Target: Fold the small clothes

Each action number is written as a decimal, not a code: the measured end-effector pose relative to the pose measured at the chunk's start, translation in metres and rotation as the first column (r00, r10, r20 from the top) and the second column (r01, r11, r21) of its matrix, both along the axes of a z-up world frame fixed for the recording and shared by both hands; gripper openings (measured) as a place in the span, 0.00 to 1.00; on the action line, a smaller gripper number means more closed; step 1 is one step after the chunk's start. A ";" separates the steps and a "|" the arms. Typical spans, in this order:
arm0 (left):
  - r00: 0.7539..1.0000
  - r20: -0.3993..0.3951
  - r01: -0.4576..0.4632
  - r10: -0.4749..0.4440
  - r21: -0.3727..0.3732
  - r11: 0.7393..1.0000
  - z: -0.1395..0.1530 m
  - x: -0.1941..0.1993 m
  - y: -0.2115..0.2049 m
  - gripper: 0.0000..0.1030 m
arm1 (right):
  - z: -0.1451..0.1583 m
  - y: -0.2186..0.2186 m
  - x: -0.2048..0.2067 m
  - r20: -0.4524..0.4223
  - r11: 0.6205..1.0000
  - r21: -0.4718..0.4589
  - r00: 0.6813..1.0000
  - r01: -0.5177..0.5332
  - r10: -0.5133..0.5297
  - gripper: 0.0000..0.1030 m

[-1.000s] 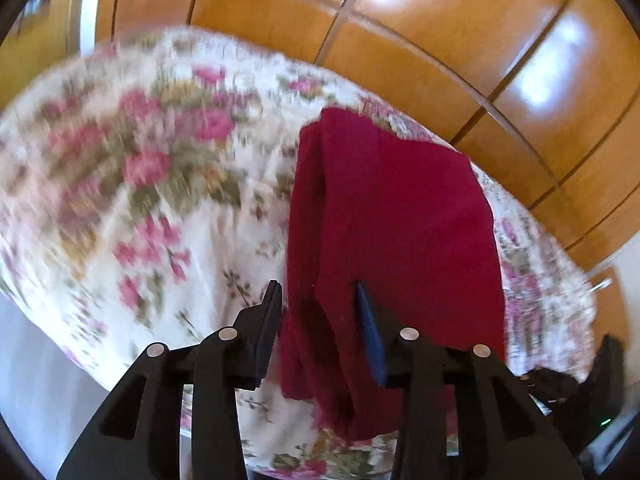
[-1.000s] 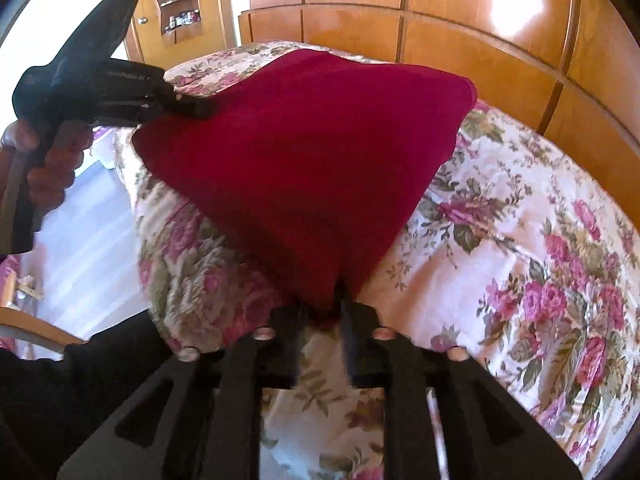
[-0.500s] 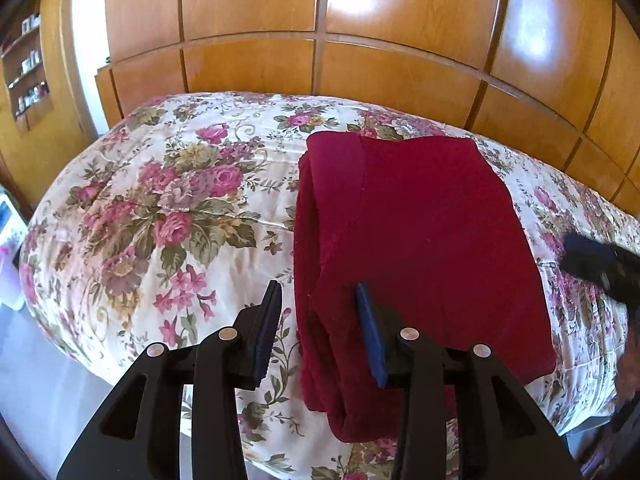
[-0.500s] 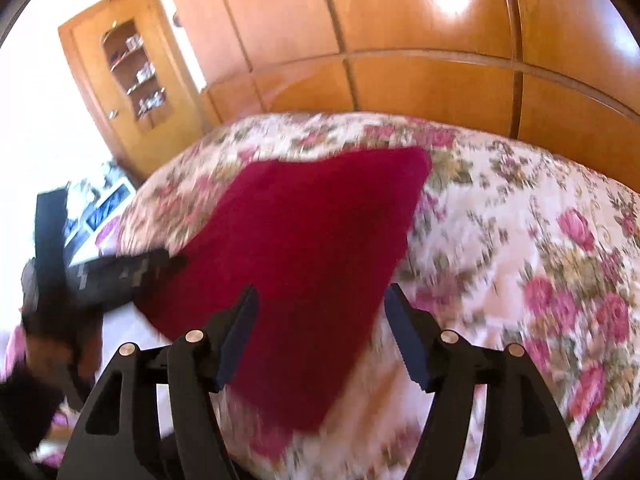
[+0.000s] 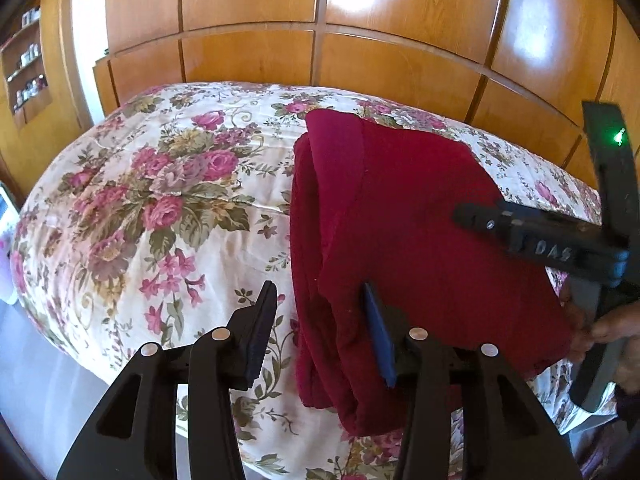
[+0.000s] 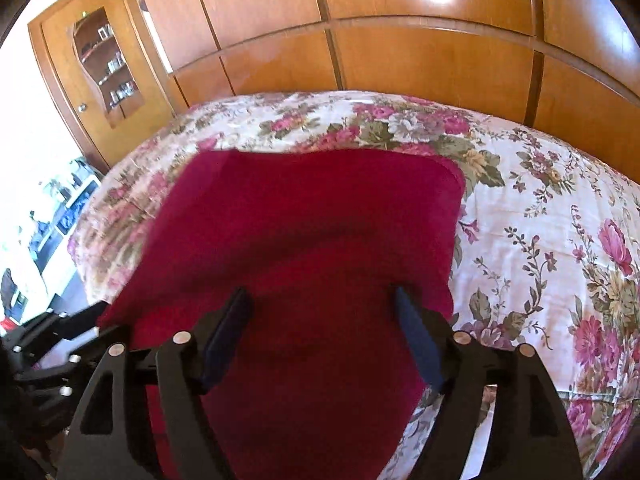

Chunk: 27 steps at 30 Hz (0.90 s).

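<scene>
A dark red garment [image 5: 404,236] lies folded flat on the floral bedspread [image 5: 160,208], its layered folded edge on its left side. My left gripper [image 5: 320,328] is open and empty, hovering over the garment's near left edge. In the right wrist view the garment [image 6: 312,232] fills the middle, and my right gripper [image 6: 324,336] is open and empty above its near part. The right gripper also shows in the left wrist view [image 5: 540,240] over the garment's right side. The left gripper shows at the lower left of the right wrist view [image 6: 60,344].
A wooden panelled headboard [image 5: 320,52] stands behind the bed. A wooden cabinet with glass shelves [image 6: 104,68] is at the left. The bed's near edge [image 5: 100,360] drops to the floor. Bare bedspread [image 6: 560,240] lies right of the garment.
The right gripper let go of the garment's corner and opened. The garment dropped and now lies flat on the bed. Both grippers drew back a little and steadied above it.
</scene>
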<state>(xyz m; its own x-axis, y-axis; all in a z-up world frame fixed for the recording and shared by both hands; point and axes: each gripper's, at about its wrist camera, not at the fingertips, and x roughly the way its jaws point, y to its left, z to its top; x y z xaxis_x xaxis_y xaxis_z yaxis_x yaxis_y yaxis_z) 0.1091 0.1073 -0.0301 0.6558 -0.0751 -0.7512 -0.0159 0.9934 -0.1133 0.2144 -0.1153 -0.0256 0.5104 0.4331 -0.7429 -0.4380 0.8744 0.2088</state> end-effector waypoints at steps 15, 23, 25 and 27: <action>0.999 -0.002 -0.043 0.044 -0.183 0.982 0.025 0.026 0.035 0.55 | 0.015 -0.032 -0.014 -0.033 0.991 0.111 0.997 0.070 -0.067 0.90; 0.996 -0.084 -0.012 -0.006 -0.209 0.978 0.004 0.082 0.032 0.55 | 0.008 -0.061 0.019 -0.160 0.955 0.229 0.975 0.189 -0.154 0.90; 0.994 -0.106 -0.005 -0.021 -0.234 0.972 -0.009 0.087 0.034 0.55 | 0.000 -0.060 0.027 -0.200 0.949 0.251 0.969 0.192 -0.144 0.90; 0.993 -0.109 0.002 -0.034 -0.280 0.960 -0.022 0.086 0.040 0.56 | -0.012 -0.056 0.034 -0.258 0.944 0.281 0.961 0.175 -0.101 0.90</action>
<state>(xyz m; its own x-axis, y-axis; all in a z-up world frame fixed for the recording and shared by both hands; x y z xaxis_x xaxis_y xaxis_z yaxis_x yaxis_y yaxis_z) 0.1954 0.1469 -0.0518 0.5654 -0.3031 -0.7671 -0.0266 0.9228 -0.3842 0.2480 -0.1712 -0.0377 0.4061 0.5915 -0.6965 -0.2231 0.8033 0.5522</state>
